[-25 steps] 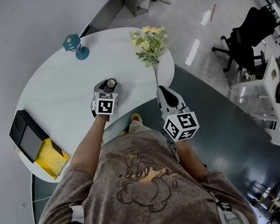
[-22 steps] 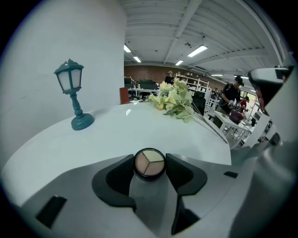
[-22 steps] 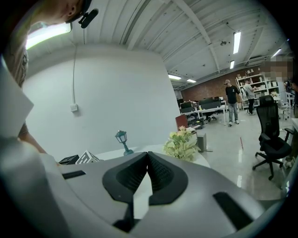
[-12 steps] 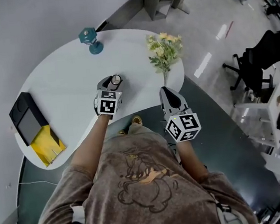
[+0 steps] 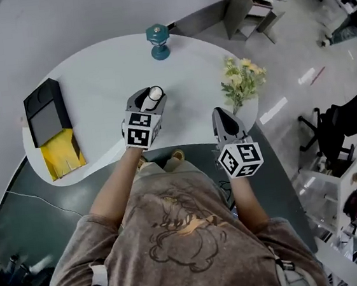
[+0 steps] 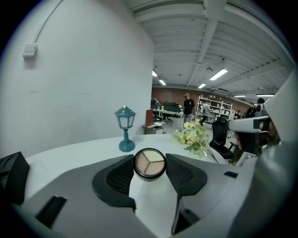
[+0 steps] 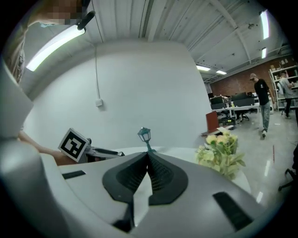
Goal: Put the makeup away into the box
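Note:
My left gripper [image 6: 149,163] is shut on a small round makeup compact [image 6: 149,163] with a black rim and three beige-toned wedges. In the head view the compact [image 5: 154,94] sits at the tip of the left gripper [image 5: 150,99], raised above the middle of the white table [image 5: 96,91]. The black box [image 5: 46,109] lies at the table's left end with its lid up, beside a yellow piece [image 5: 61,153]. My right gripper [image 5: 225,118] hangs over the table's near right edge, its jaws pressed together and empty [image 7: 148,163].
A teal lantern ornament [image 5: 158,41] stands at the table's far edge. A vase of pale yellow flowers [image 5: 242,81] stands at the right end, close to the right gripper. Office chairs and shelving fill the floor to the right.
The left gripper has risen and moved away from me over the table with the compact. The right gripper shifted sideways. The head view has swung, so the box sits further right in it.

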Tool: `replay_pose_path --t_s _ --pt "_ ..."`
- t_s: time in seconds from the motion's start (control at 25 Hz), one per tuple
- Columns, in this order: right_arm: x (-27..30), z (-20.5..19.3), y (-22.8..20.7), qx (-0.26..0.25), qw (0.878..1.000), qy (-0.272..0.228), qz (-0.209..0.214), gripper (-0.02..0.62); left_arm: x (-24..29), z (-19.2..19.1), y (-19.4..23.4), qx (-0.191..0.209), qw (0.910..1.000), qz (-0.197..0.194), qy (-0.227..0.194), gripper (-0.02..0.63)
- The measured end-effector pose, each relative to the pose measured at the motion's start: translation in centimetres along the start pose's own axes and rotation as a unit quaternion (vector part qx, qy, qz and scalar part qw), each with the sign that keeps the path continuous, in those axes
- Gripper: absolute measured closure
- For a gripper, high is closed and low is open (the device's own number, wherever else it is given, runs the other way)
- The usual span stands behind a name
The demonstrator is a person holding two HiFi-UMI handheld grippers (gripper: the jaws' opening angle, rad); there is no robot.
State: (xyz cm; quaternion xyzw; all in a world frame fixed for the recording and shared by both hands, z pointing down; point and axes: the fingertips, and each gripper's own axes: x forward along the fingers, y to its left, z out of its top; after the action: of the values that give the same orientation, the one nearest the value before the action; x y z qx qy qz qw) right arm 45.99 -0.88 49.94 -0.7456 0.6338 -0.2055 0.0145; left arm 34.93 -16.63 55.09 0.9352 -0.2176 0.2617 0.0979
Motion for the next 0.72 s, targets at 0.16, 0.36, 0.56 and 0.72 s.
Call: replay_pose_path --t_s 0.16,0.36,0.56,0.72 --pt "2.4 -0.4 3.5 -0.012 0.999 0.006 0.035 0.594 -3.5 0.0 3.0 -0.018 0.9994 0.025 -0.016 0.374" --pt "5.3 -0.9 8.6 -0.026 0.996 0.012 0.088 0.594 -7.9 -0.7 7.2 -0.040 0.9964 0.067 -0.033 0.374" --pt "7.4 -1.5 13.4 -0.035 0.991 0.020 0.126 0.594 -11.9 -1.7 11.3 -0.056 0.9921 0.104 -0.043 0.374" --pt "8.8 -1.8 17.4 -0.045 0.986 0.028 0.160 0.594 -15.6 -2.7 14.5 -0.070 0.9866 0.138 -0.053 0.374"
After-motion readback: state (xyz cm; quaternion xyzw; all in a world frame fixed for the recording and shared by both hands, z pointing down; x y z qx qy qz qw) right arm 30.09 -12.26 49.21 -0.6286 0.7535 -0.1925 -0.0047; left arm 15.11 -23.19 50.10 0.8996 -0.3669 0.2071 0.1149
